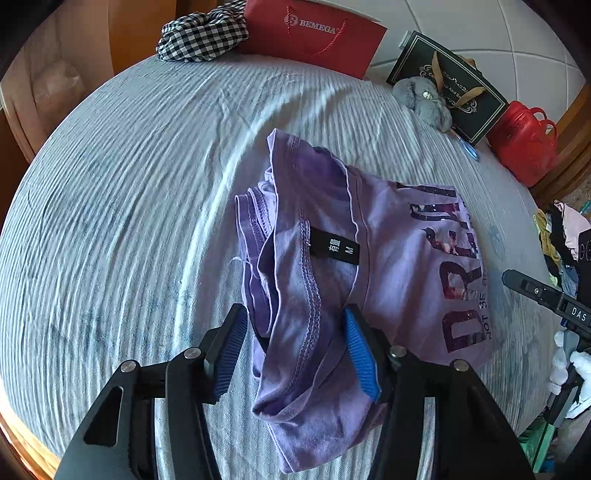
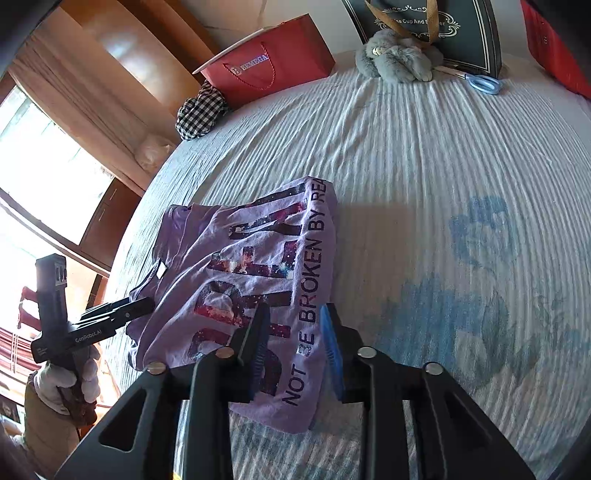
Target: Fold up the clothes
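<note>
A purple T-shirt [image 1: 402, 258] with dark "DREAM" lettering lies partly folded on the striped blue-white bed cover [image 1: 129, 184]. My left gripper [image 1: 295, 332] stands open around the bunched collar end with the black size tag; the cloth passes between its fingers. In the right wrist view the shirt [image 2: 240, 266] lies flat, print up. My right gripper [image 2: 293, 339] is open just above the shirt's near right edge, with the edge between its fingers. The left gripper also shows in the right wrist view [image 2: 144, 306] at the shirt's left side.
Along the far edge of the bed stand a red paper bag [image 1: 314, 33], a checked cloth [image 1: 203, 37], a dark gift bag [image 1: 450, 85], a grey plush toy [image 1: 424, 99], blue-handled scissors [image 2: 480, 81] and a red container [image 1: 524, 144]. A clothes pile [image 1: 565, 240] lies off to the right.
</note>
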`<state>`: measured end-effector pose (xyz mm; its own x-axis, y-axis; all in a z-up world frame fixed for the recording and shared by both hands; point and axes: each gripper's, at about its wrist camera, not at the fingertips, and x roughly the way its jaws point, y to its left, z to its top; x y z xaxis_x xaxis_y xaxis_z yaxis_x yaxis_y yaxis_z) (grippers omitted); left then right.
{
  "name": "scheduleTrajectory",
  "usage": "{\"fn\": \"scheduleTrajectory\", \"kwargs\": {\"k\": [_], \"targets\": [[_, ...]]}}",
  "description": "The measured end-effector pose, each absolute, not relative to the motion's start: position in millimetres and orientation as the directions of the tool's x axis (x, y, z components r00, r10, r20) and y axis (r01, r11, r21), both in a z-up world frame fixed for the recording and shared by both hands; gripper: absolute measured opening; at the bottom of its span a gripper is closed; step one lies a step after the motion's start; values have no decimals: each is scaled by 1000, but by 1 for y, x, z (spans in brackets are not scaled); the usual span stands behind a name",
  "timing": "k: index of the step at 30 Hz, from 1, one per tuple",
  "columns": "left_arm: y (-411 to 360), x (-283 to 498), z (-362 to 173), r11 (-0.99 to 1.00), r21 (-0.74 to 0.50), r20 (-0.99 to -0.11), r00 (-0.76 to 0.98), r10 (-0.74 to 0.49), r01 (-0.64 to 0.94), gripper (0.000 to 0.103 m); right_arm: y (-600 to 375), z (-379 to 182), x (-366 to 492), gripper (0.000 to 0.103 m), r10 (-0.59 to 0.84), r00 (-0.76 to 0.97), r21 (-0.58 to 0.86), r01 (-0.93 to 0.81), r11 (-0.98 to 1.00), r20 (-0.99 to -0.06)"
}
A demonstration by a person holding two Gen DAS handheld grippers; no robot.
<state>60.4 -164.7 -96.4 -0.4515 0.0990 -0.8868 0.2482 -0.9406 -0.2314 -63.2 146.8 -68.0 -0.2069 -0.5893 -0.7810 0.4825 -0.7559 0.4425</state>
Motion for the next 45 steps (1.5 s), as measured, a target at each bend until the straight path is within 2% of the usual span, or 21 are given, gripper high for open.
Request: {"fn": "scheduleTrajectory", "kwargs": {"k": [1, 2, 7, 14, 16, 17, 18, 19, 20, 24, 25, 31, 35, 38, 41, 45], "targets": [[-165, 61, -98, -939, -236, -888, -448, 104, 249, 56, 145, -68, -65, 62, -588, -209, 437, 490, -755, -782], [-164, 61, -99, -939, -234, -890, -443, 103, 252, 58, 143, -68, -66, 68, -586, -211, 430, 497, -753, -782], [-162, 66, -108, -937, -247, -890, -440, 118, 249, 61, 130, -71, -90, 68, -573, -227, 416, 490, -766, -787], [-156, 76, -106, -941, -240, -893, -435, 117, 239, 60, 98, -88, -119, 67, -544, -215, 380, 514, -769, -811], [-155, 77, -105, -946, -224, -892, -440, 102, 235, 56, 89, -93, -123, 62, -534, -216, 367, 519, -772, -818], [-155, 75, -105, -948, -210, -894, -440, 87, 239, 52, 85, -95, -124, 55, -526, -223, 355, 522, -775, -820], [-155, 73, -106, -944, -227, -892, -440, 102, 241, 37, 81, -97, -125, 41, -519, -230, 344, 525, -778, -823], [-156, 71, -106, -938, -247, -890, -439, 121, 242, 21, 76, -98, -124, 31, -516, -220, 343, 529, -776, -827], [-156, 71, -107, -934, -259, -891, -435, 132, 247, 20, 71, -98, -124, 29, -514, -209, 343, 534, -773, -832], [-154, 69, -108, -940, -252, -886, -445, 129, 230, 20, 61, -98, -121, 26, -490, -210, 294, 584, -757, -846], [-157, 69, -108, -936, -264, -883, -449, 137, 234, 23, 61, -99, -123, 26, -493, -209, 296, 585, -755, -845], [-157, 69, -109, -938, -258, -868, -481, 120, 232, 21, 62, -102, -129, 24, -499, -172, 310, 603, -735, -850], [-148, 67, -106, -932, -263, -862, -495, 112, 247, 13, 52, -96, -115, 10, -422, -229, 194, 634, -748, -877], [-128, 64, -89, -953, -215, -844, -531, 72, 213, 12, 56, -81, -93, 10, -444, -306, 153, 655, -740, -842], [-110, 67, -59, -971, -180, -810, -584, 58, 154, 12, 81, -50, -85, 9, -511, -362, 192, 638, -746, -780], [-75, 46, -21, -979, -192, -759, -643, 107, 63, 12, 127, -5, -87, 9, -527, -464, 180, 606, -775, -712]]}}
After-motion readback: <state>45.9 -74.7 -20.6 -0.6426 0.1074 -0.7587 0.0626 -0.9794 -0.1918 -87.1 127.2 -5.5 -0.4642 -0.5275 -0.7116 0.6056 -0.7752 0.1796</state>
